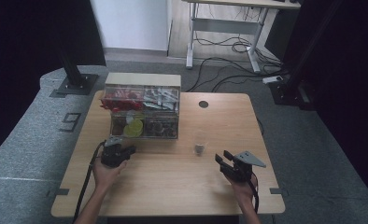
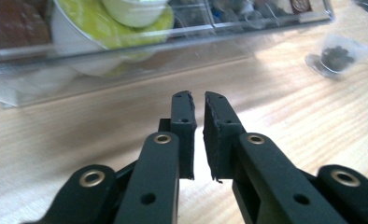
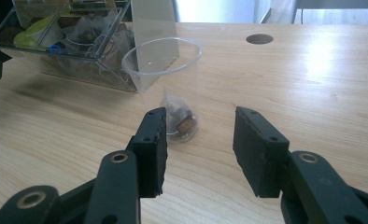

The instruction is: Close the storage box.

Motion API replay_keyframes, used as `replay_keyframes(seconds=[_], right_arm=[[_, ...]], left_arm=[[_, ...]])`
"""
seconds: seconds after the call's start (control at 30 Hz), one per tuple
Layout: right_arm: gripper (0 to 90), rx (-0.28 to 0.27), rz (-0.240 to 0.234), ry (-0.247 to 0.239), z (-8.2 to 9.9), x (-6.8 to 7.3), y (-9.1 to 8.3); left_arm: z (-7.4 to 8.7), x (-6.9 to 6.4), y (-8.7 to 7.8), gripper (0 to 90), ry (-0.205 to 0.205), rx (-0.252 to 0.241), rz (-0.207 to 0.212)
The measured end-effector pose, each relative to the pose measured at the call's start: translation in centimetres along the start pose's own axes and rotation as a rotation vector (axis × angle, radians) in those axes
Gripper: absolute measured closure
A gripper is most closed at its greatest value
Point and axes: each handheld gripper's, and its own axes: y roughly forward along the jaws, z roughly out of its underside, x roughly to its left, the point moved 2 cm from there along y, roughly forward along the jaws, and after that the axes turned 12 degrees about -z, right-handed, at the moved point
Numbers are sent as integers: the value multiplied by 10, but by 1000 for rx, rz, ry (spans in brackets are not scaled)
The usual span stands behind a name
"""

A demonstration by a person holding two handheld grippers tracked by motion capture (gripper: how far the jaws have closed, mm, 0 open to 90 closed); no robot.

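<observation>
Tea bag [image 3: 180, 122] already in cup [image 1: 200, 142] on counter [image 1: 173, 186] right of organizer [image 1: 143, 108]; left tool [image 2: 198, 100] nearly together, empty; right tool [image 3: 198, 128] apart, empty, facing cup; little apparently left.

Beyond our wooden table [image 1: 173, 186] we see a desk frame [image 1: 229, 32] with tangled cables [image 1: 233, 60] beneath — grey carpet [image 1: 313, 140] all around.

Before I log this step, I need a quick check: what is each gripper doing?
Left gripper: jaws a narrow slit apart, nothing between them, holding nothing.
Right gripper: open, empty, facing the clear cup without touching it.
</observation>
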Motion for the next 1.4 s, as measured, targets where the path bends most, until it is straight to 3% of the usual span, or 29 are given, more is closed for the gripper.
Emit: replay_keyframes(seconds=[0.27,0.33,0.53,0.6,0.83,1.03,1.4], right_arm=[[526,-18,-18,13,9,-9,-22],[517,-7,-20,13,15,-11,-27],[459,59,-31,30,31,-19,-33],[448,78,-26,39,37,-23,-35],[422,127,-5,56,50,-31,-37],[407,179,7,27,55,-29,-29],[404,183,13,19,55,-28,-27]], left_arm=[[16,-6,-2,609,51,-6,28],[21,-8,-3,567,48,-4,40],[40,-15,-3,519,78,21,59],[47,-18,-4,496,104,40,53],[63,-20,-9,466,124,78,35],[66,-14,-13,458,92,76,35],[66,-13,-12,458,82,75,31]])
